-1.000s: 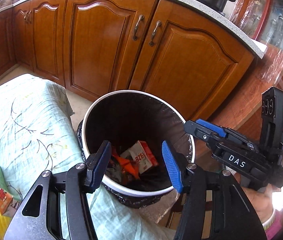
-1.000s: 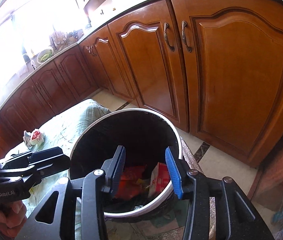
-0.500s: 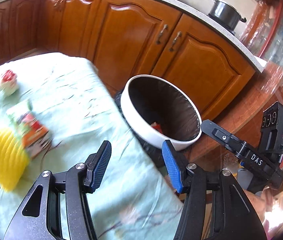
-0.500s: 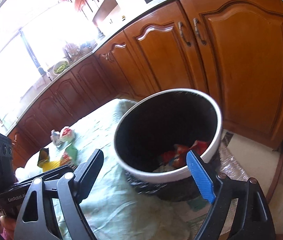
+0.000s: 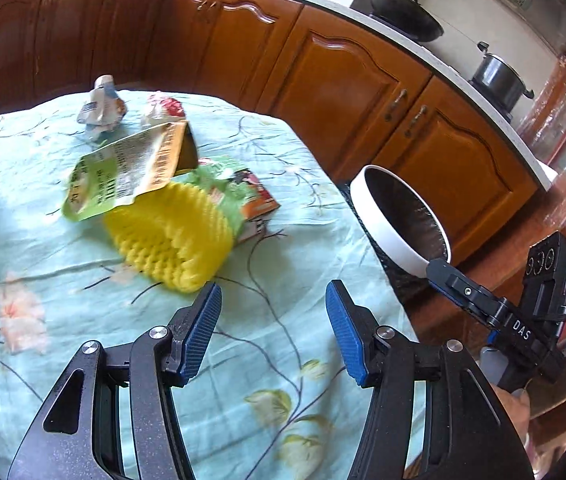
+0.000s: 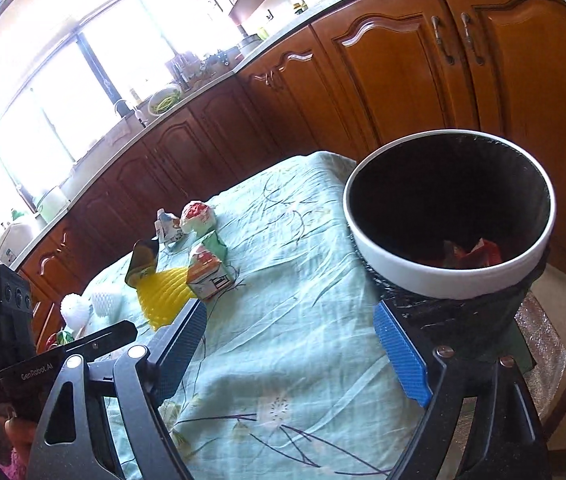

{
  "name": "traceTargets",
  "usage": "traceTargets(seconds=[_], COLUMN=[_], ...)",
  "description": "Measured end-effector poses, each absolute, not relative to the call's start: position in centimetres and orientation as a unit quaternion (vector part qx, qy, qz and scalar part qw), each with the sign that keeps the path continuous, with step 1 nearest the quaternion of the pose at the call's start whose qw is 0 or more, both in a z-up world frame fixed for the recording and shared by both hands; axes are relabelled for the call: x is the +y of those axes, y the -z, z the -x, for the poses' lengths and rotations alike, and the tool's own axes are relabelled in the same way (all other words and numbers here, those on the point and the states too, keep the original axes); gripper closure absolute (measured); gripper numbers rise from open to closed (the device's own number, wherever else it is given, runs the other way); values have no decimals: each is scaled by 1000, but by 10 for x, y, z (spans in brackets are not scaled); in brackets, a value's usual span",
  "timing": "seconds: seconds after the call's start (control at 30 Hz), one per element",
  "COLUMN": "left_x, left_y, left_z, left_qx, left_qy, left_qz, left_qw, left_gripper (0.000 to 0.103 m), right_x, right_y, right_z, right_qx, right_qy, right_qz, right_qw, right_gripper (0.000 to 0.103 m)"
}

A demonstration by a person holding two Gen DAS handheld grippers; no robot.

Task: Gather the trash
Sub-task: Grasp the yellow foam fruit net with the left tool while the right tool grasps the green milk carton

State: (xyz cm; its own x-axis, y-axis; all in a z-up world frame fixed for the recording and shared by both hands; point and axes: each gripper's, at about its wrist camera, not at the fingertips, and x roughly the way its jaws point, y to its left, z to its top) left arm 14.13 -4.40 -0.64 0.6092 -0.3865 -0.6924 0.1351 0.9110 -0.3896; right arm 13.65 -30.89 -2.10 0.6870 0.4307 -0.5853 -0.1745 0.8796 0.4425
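Two grippers hang over a table with a light green flowered cloth (image 5: 283, 352). The left gripper (image 5: 273, 330) has its blue pads partly apart, and nothing is between them. Only the cloth shows in the gap. The right gripper (image 6: 291, 350) has just been opening its jaws. Now they stand wide apart and hold nothing.

Some trash lies in a bunch on the cloth, ahead of the left gripper. A yellow foam net (image 5: 169, 236) is the closest piece. A green packet (image 5: 123, 172) leans over the top of it. A small carton (image 5: 249, 204) with red and green on it lies touching the net on its right side. Farther back sit a crumpled wrapper (image 5: 101, 106) and a red and white wrapper (image 5: 163, 108), just beside each other. In the right wrist view, two white foam pieces (image 6: 89, 306) lie near the far left of the table.

A round bin (image 6: 449, 276) with a white rim and a black bag stands just past the table's right edge, in front of the brown cupboards (image 6: 403, 72). Some red trash (image 6: 475, 254) is already down inside it. The bin is well apart from the bunch on the cloth.
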Motion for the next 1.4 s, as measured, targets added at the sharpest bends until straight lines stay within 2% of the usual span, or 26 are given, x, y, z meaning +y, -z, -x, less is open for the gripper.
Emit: traceTargets(seconds=[0.27, 0.53, 0.7, 0.73, 0.77, 0.87, 1.1, 1.2, 1.23, 1.27, 1.4], left_x=[-8, -9, -10, -9, -8, -6, 9, 11, 12, 12, 12], left_y=[13, 21, 35, 39, 41, 44, 42, 39, 36, 34, 20], left_z=[-137, -164, -187, -190, -191, -187, -148, -136, -134, -133, -130], left_qx=[419, 436, 452, 455, 457, 464, 469, 468, 467, 465, 452], left_qy=[129, 126, 117, 112, 112, 122, 140, 149, 151, 153, 156], left_qz=[183, 186, 189, 188, 188, 184, 187, 185, 184, 184, 181], left_qw=[880, 872, 864, 863, 862, 858, 852, 851, 852, 853, 859], left_gripper=[48, 48, 50, 55, 67, 88, 91, 91, 91, 91, 91], right_x=[-277, -262, -248, -245, -241, -227, -185, -166, -161, -157, -155], right_y=[19, 15, 16, 18, 20, 25, 37, 44, 46, 48, 50], right_z=[-143, -164, -179, -183, -187, -199, -230, -243, -245, -248, -243], right_qx=[367, 372, 379, 382, 386, 395, 410, 419, 422, 425, 422], right_qy=[-194, -210, -219, -222, -226, -236, -265, -269, -270, -269, -259], right_qz=[-157, -151, -139, -137, -134, -123, -77, -46, -36, -26, -1], right_qw=[896, 891, 888, 886, 884, 879, 869, 866, 865, 864, 869], right_gripper=[16, 17, 23, 26, 29, 36, 38, 43, 47, 57, 58])
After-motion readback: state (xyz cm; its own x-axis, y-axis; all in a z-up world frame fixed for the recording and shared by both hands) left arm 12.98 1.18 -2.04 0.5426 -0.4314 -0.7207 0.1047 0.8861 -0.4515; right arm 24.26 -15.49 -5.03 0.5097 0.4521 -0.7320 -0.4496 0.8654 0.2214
